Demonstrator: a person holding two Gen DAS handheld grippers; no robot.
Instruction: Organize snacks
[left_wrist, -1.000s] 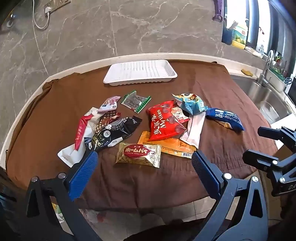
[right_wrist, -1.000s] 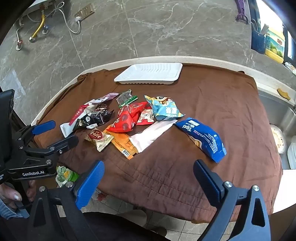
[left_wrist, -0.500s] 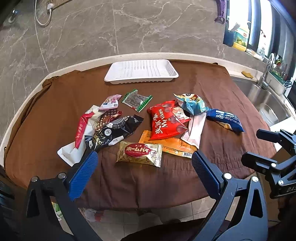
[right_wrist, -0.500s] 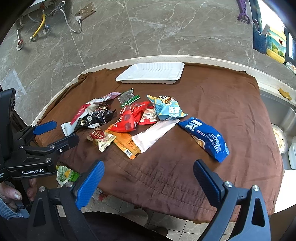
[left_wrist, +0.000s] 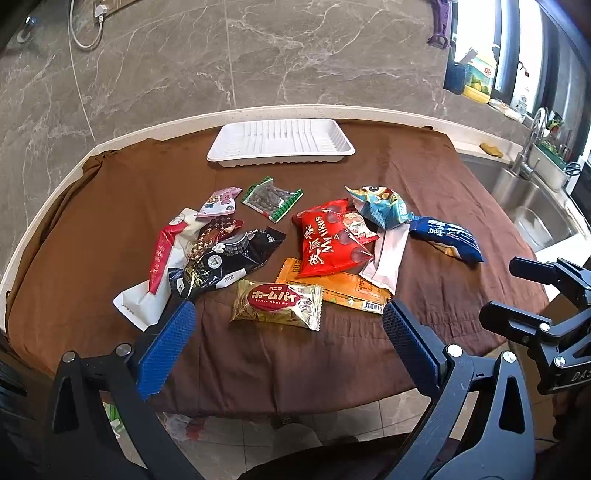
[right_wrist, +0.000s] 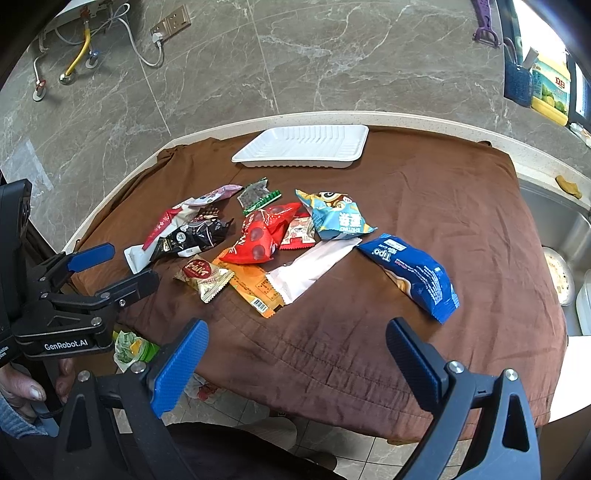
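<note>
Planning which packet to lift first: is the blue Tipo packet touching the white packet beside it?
Apart. The right wrist view shows a strip of brown cloth between the blue Tipo packet and the white packet.

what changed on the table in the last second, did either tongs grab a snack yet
No grab yet. Both views shift only slightly, so the cameras drifted a little. The left tongs and right tongs are open and empty, short of the table edge. The snacks lie where they were, and the tray remains empty.
</note>
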